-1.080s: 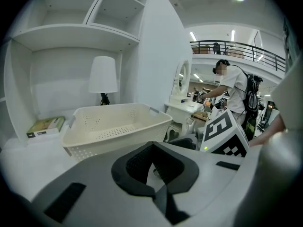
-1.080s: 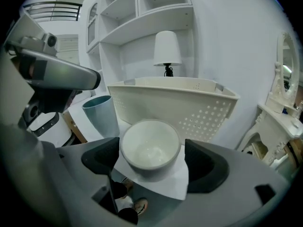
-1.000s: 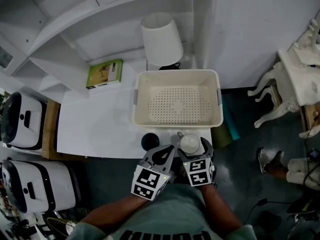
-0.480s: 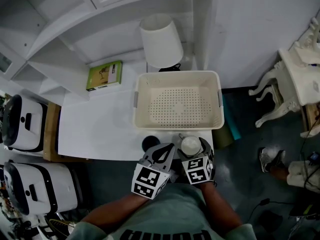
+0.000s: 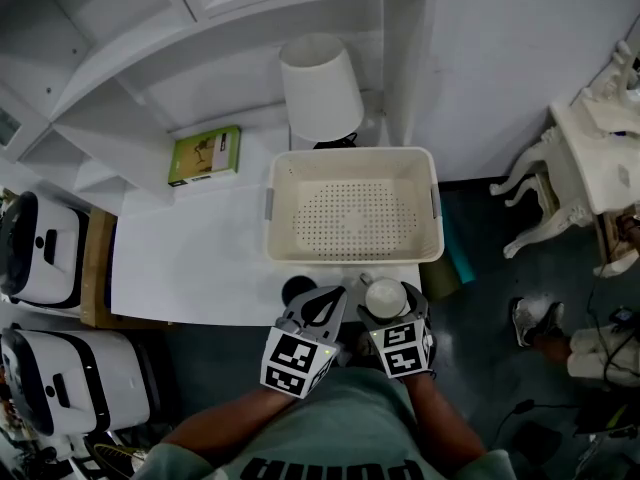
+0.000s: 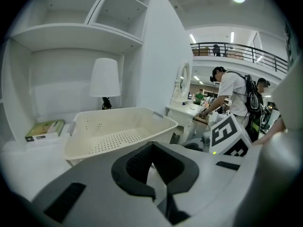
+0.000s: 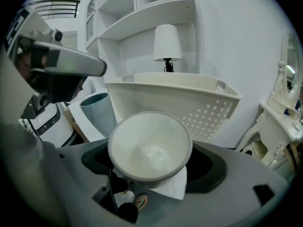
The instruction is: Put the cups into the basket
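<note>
The right gripper (image 5: 386, 304) has its fingers clamped on the white cup (image 7: 150, 145), one on each side of the bowl just under the rim. The open mouth faces up toward the gripper's camera, a hold that should keep the cup level for a carry. No view shows whether its base rests on the table (image 5: 200, 258) or hangs just above it. The cup is at the table's near edge, at 6 o'clock from the white perforated basket (image 5: 350, 203) and outside it.

The left gripper (image 6: 152, 148) has its fingers together at the tips with nothing between them. It sits just at 9 o'clock of the right one, probably parked there to stay out of the way. The blue-grey cup (image 7: 99, 112) stands upright on the table at 9 o'clock of the white cup, just beyond the left gripper's tip, and nothing holds it.

The basket is empty, so neither cup is in yet. The likely next move is to lift the white cup over the near wall and set it down on the holed floor, clearing the rim. A white lamp (image 5: 320, 88) stands at 11 o'clock behind the basket, and a green book (image 5: 205, 155) lies at its 10 o'clock, both clear of that path.
</note>
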